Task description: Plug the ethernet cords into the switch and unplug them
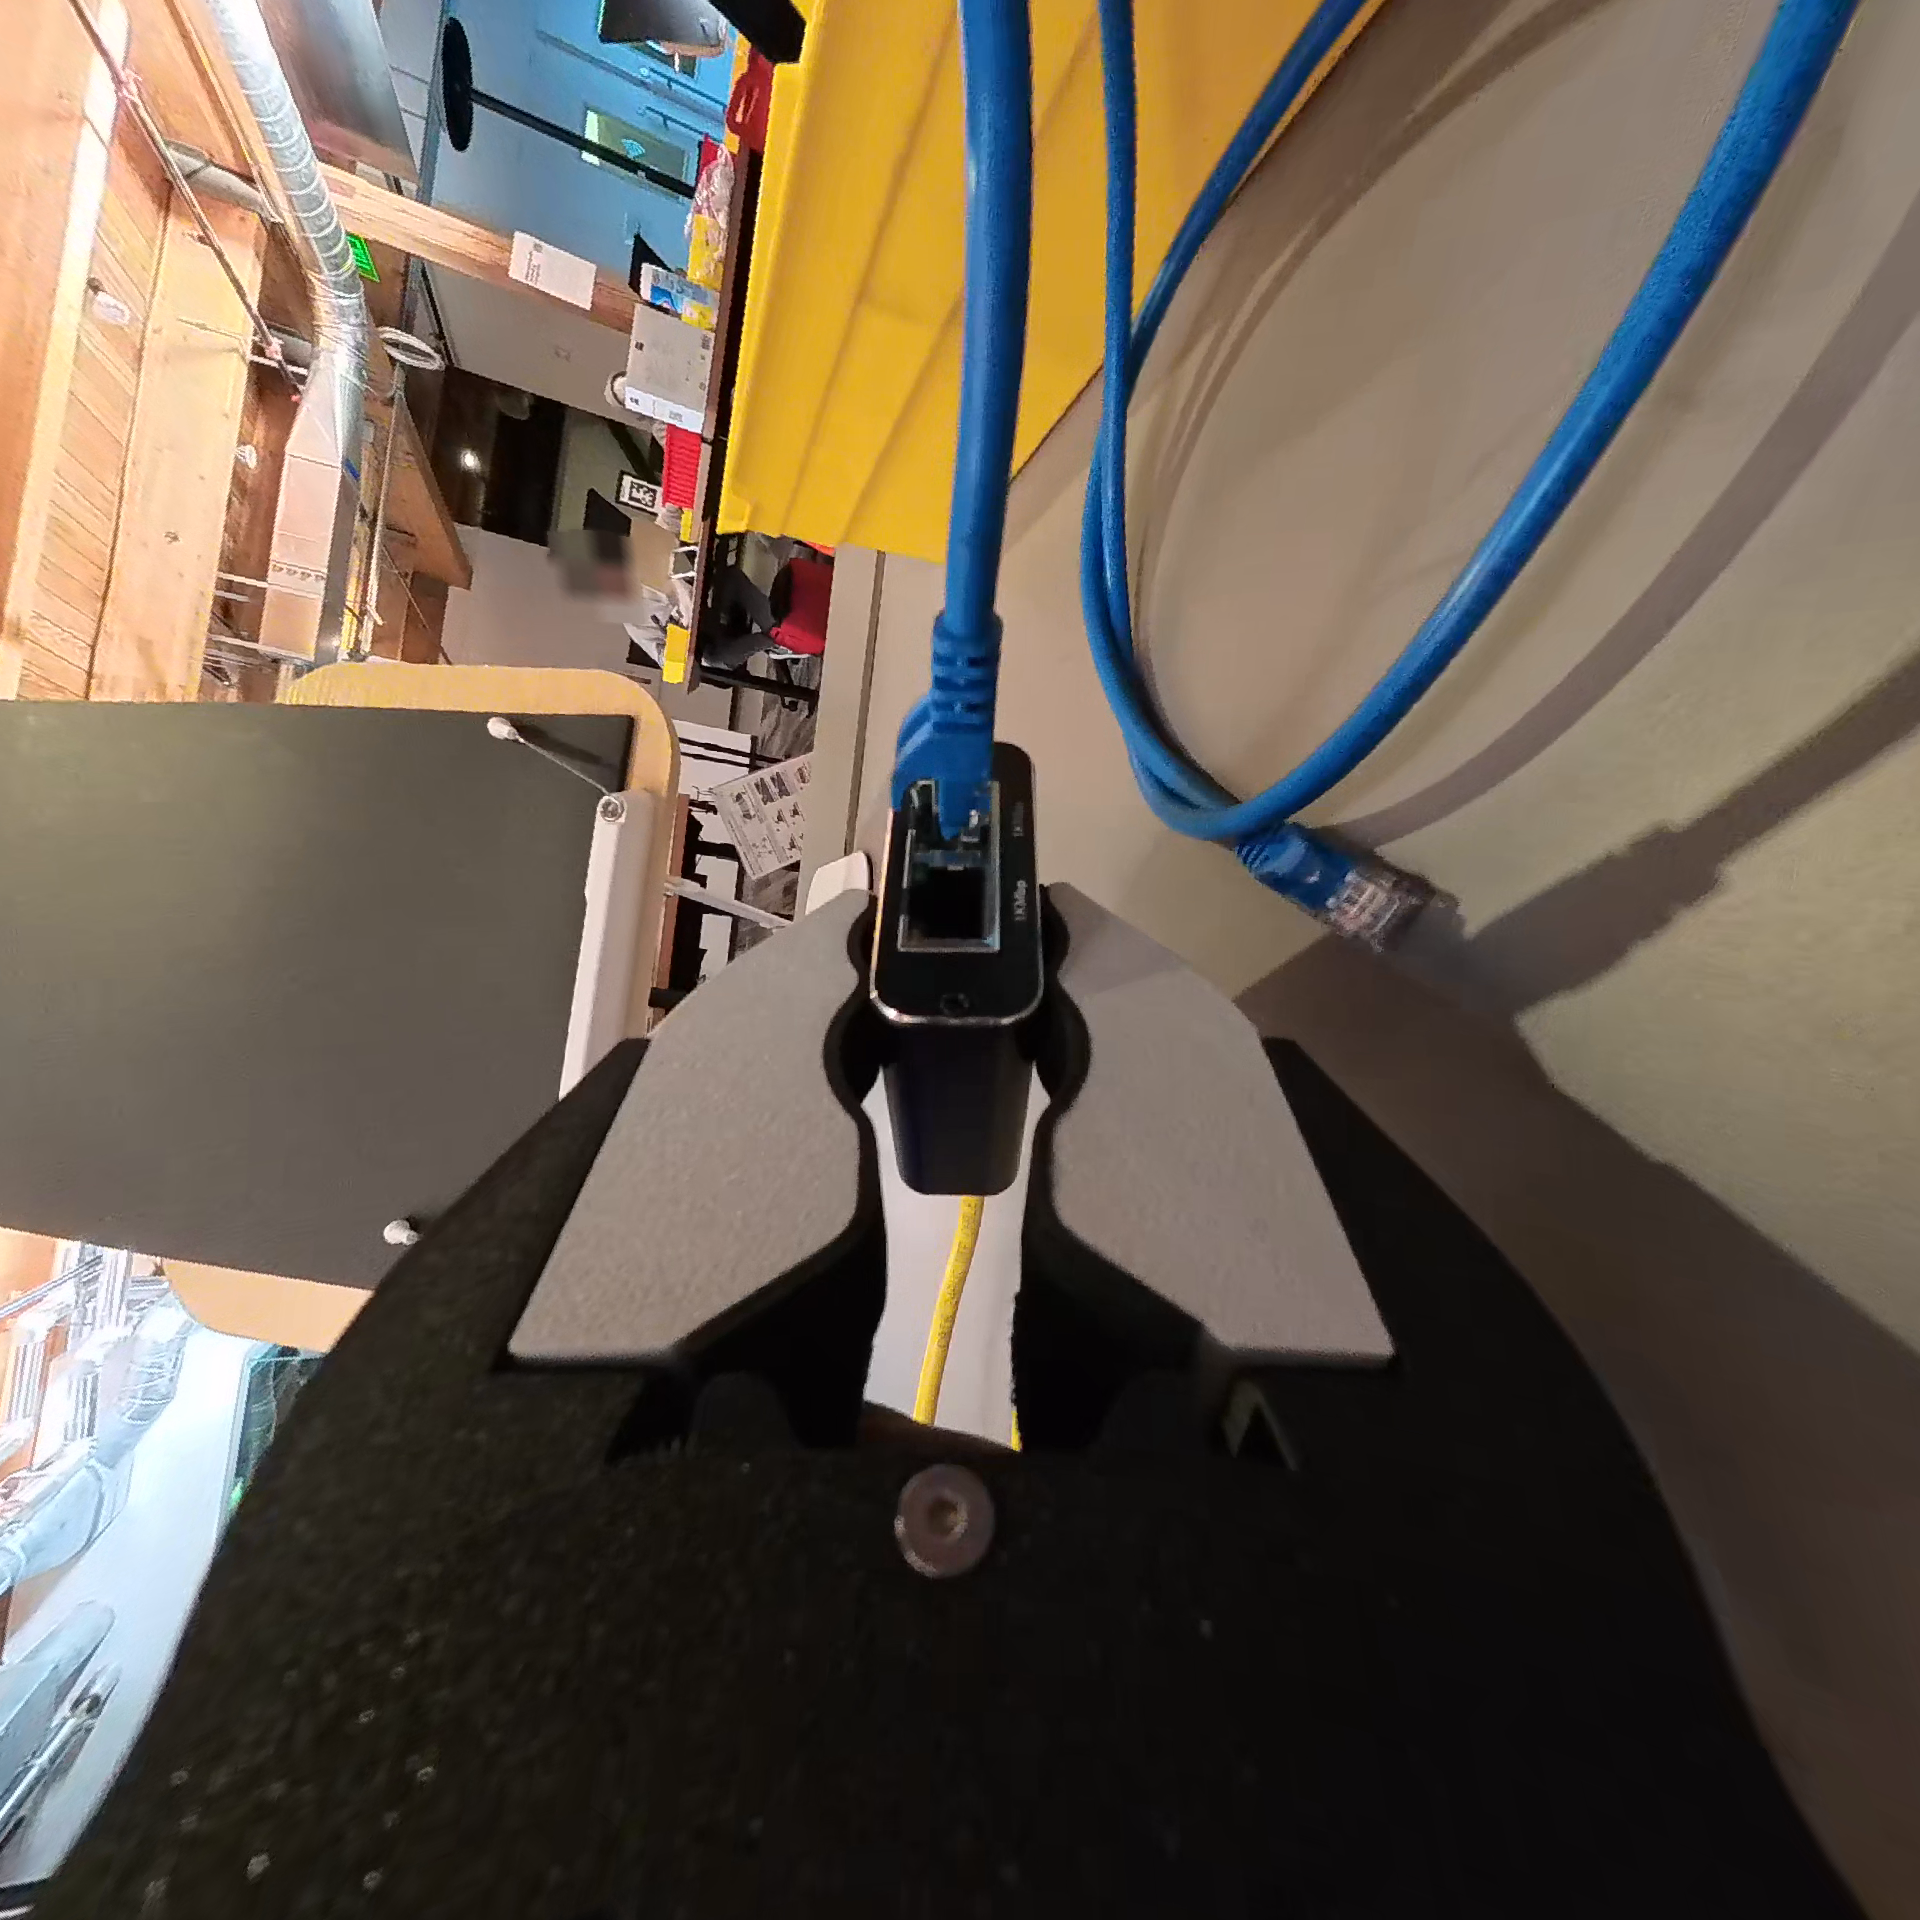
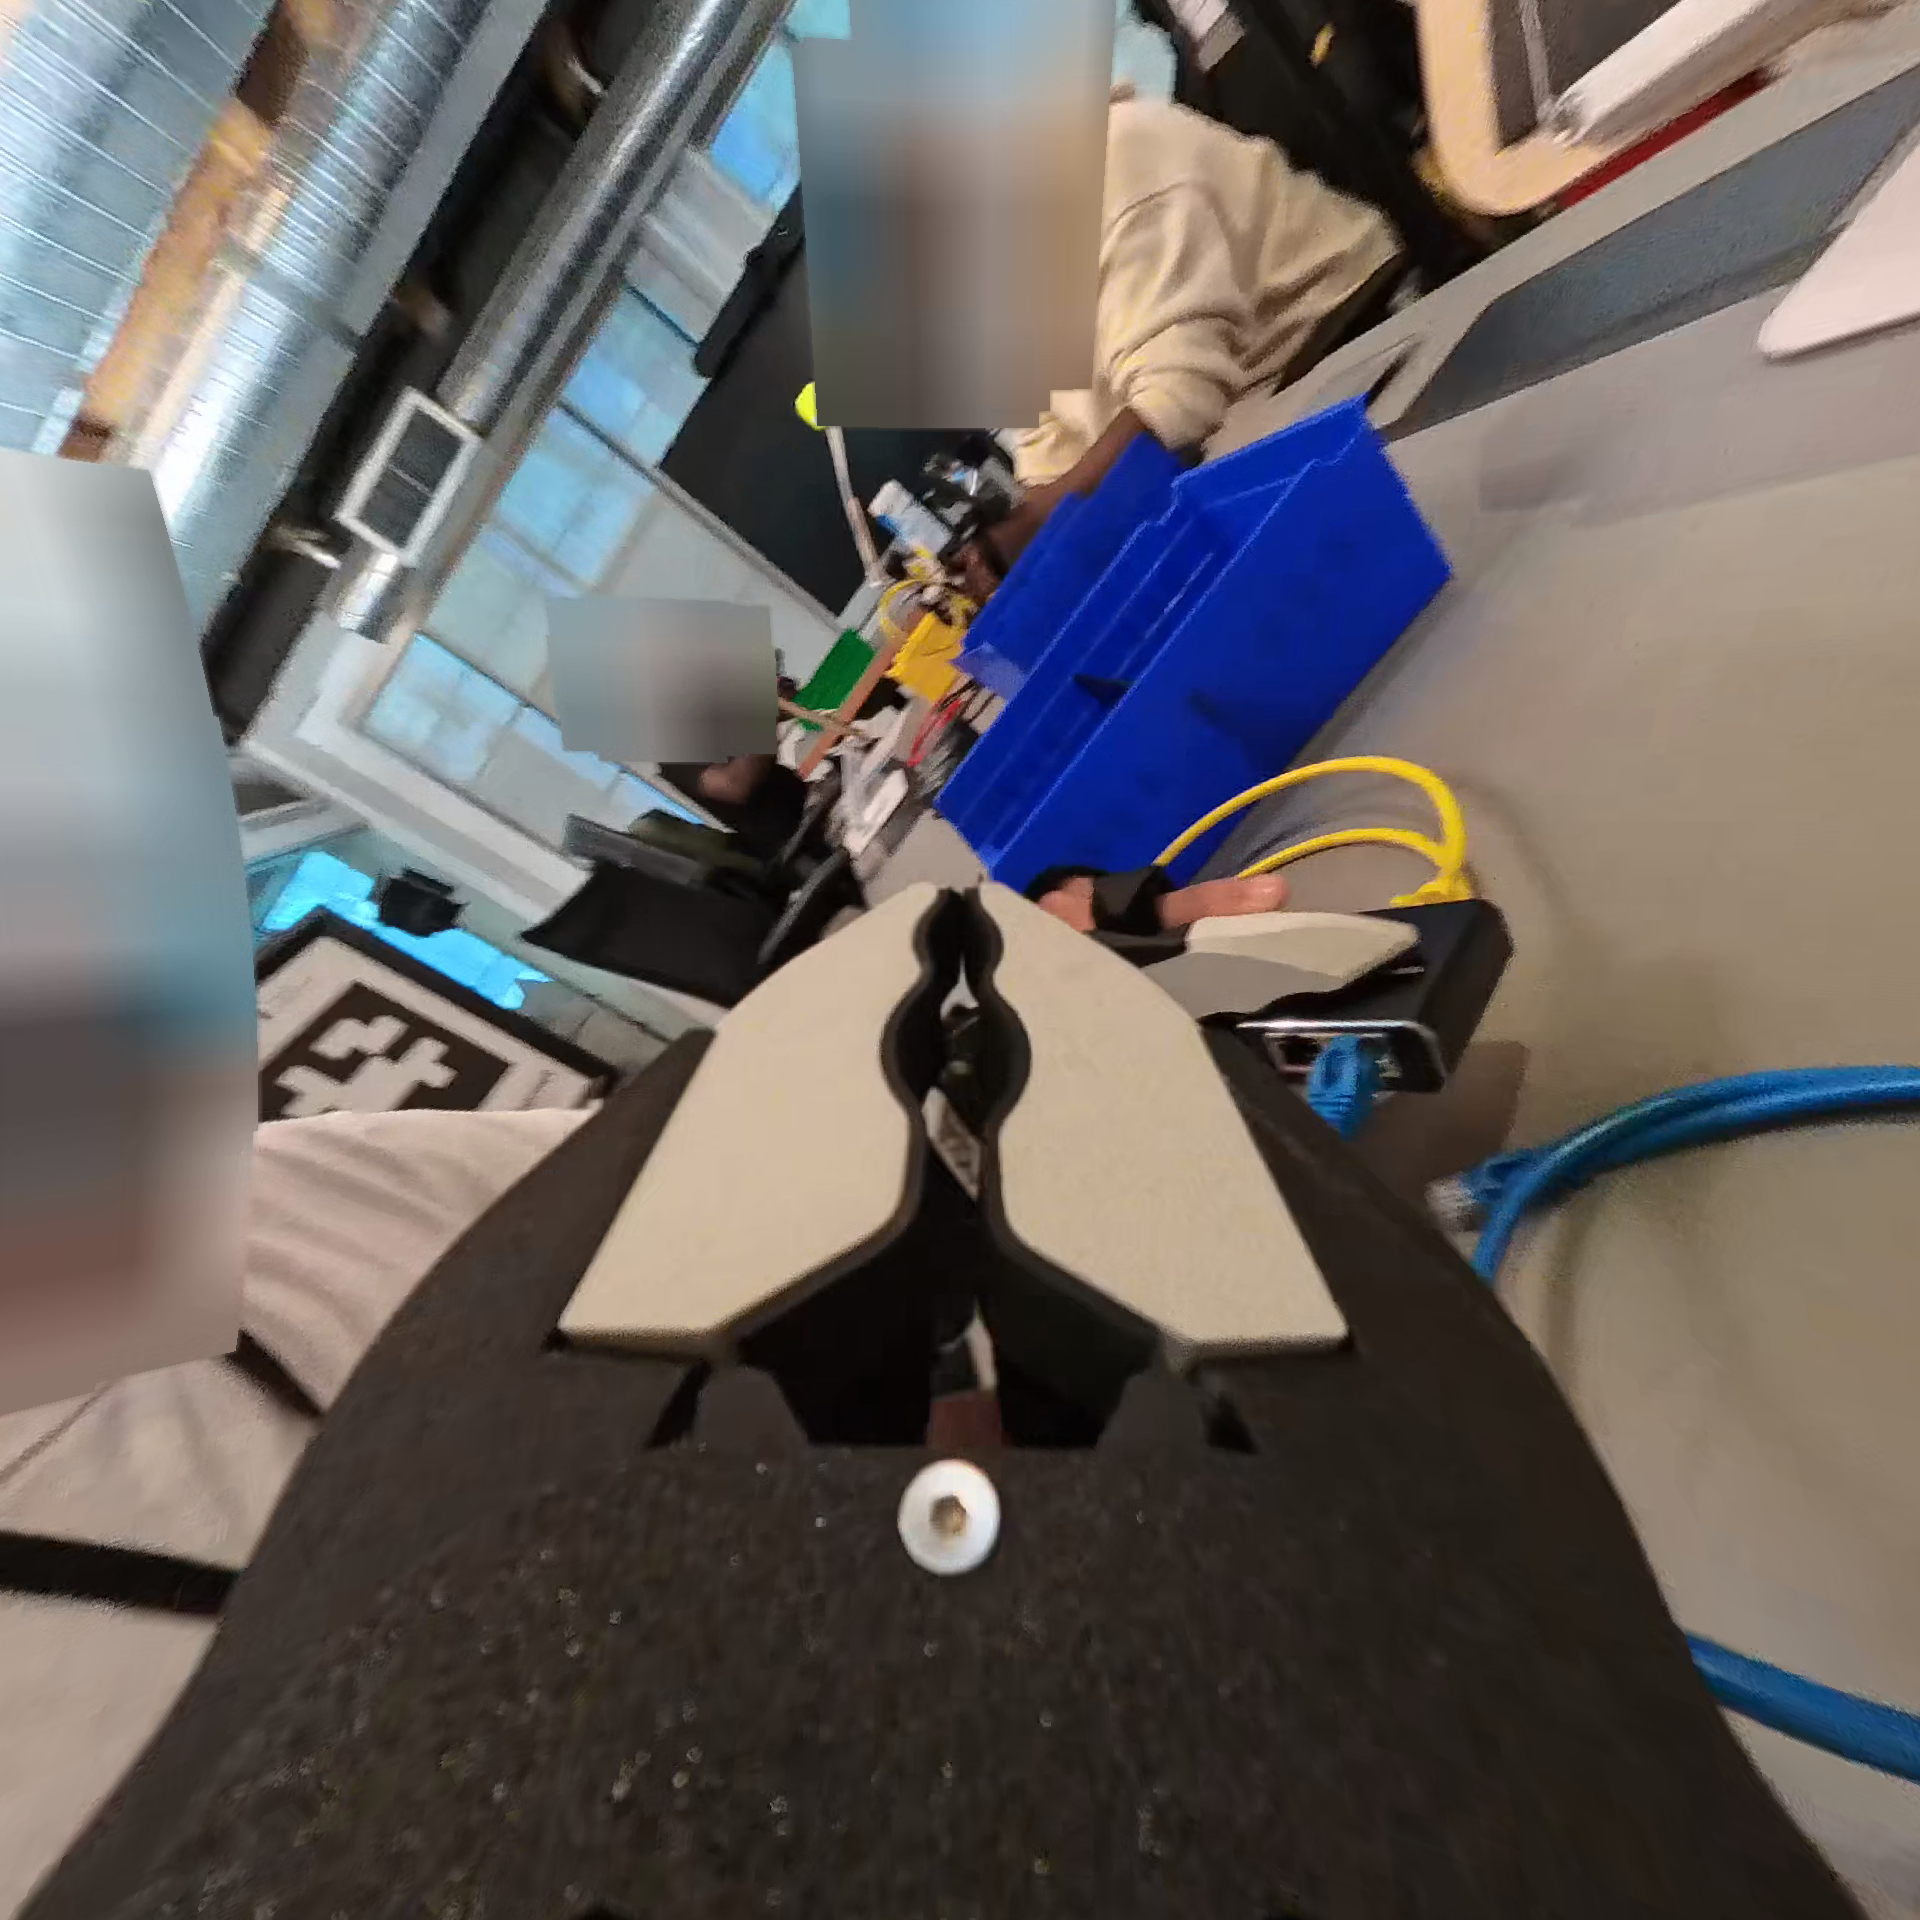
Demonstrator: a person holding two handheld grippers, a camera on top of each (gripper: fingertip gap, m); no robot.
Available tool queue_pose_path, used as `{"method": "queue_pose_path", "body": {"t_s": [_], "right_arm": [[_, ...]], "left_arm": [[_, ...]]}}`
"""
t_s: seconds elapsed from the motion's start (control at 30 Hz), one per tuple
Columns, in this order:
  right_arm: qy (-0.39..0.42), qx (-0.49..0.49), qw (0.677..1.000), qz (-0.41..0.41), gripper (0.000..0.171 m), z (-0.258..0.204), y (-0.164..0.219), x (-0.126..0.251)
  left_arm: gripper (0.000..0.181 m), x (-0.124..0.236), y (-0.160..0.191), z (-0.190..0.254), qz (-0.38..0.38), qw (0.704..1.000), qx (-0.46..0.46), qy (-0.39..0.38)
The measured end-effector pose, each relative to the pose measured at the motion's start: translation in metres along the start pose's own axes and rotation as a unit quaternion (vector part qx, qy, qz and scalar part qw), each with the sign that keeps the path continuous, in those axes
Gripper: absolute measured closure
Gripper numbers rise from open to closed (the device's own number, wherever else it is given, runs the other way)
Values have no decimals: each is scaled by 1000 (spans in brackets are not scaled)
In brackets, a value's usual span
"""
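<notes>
Left gripper (image 1: 956, 997): we see its fingers clamped on the sides of the small black switch (image 1: 956, 935), holding it off the bench (image 1: 1558, 468) with its port face toward the camera

Switch: at centre of the left wrist view; in the right wrist view it shows at about 3 o'clock from our right fingers, held by the other gripper

Blue cord (image 1: 982, 416): one plug sits in the far port at 12 o'clock on the switch face, its cable running up out of frame; we cannot tell whether it is fully latched

Free plug (image 1: 1340, 883): the cord's other end lies loose on the bench at about 3 o'clock from the switch, apart from it

Near port (image 1: 943, 914): empty

Yellow cord (image 2: 1351, 810): it loops on the bench beyond the switch in the right wrist view; one end appears to enter the switch's back side

Right gripper (image 2: 961, 914): fingers together, tips touching, holding nothing, pointed away from the switch

Blue bin (image 2: 1195, 644): on the bench at 1 o'clock from the right fingers

Progress: we judge one blue plug is in; the near port is not yet filled, and all the unplugging is left
</notes>
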State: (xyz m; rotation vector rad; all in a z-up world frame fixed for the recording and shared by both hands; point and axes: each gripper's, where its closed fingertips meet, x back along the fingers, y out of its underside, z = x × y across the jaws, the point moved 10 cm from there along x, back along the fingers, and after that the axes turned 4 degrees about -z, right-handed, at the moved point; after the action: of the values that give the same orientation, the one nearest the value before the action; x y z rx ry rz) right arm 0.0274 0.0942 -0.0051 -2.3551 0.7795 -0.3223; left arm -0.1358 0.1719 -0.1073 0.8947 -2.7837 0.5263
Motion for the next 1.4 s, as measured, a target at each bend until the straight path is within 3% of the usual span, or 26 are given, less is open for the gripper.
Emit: {"method": "queue_pose_path", "body": {"t_s": [0.4, 0.47, 0.53, 0.57, 0.87, 0.93, 1.0, 1.07, 1.13, 1.27, 1.4], "right_arm": [[101, 107, 989, -31, 169, -1, 1, 0], [191, 178, 963, -67, 170, 0, 4, -3], [322, 296, 893, -103, 170, 0, 8, -8], [350, 333, 868, -114, 170, -3, 11, -11], [381, 445, 805, -96, 170, -16, 21, -25], [365, 418, 824, -115, 170, -12, 23, -28], [336, 321, 871, -162, 170, 0, 21, -30], [298, 222, 917, -148, 158, 11, 12, -26], [248, 101, 945, -188, 147, 24, 6, -25], [107, -122, 961, -224, 140, 45, 4, -28], [36, -197, 953, -229, 140, 51, 6, -31]], "left_arm": [[155, 1, 0, -2, -4, 1000, 0, -5], [155, 1, 1, -2, -4, 1000, 0, -5], [155, 0, 1, -2, -5, 1000, 0, -4], [155, 0, 1, -2, -5, 1000, 1, -3], [156, 0, 2, -2, -6, 1000, 2, -8], [155, 0, 2, -3, -5, 1000, 2, -16], [155, 2, 2, -4, -1, 999, -7, -34], [155, 5, 0, -6, 10, 998, -22, -58], [155, 9, -3, -7, 23, 996, -35, -84], [155, 14, -4, -10, 34, 987, -70, -139], [155, 18, -5, -13, 42, 980, -86, -174]]}}
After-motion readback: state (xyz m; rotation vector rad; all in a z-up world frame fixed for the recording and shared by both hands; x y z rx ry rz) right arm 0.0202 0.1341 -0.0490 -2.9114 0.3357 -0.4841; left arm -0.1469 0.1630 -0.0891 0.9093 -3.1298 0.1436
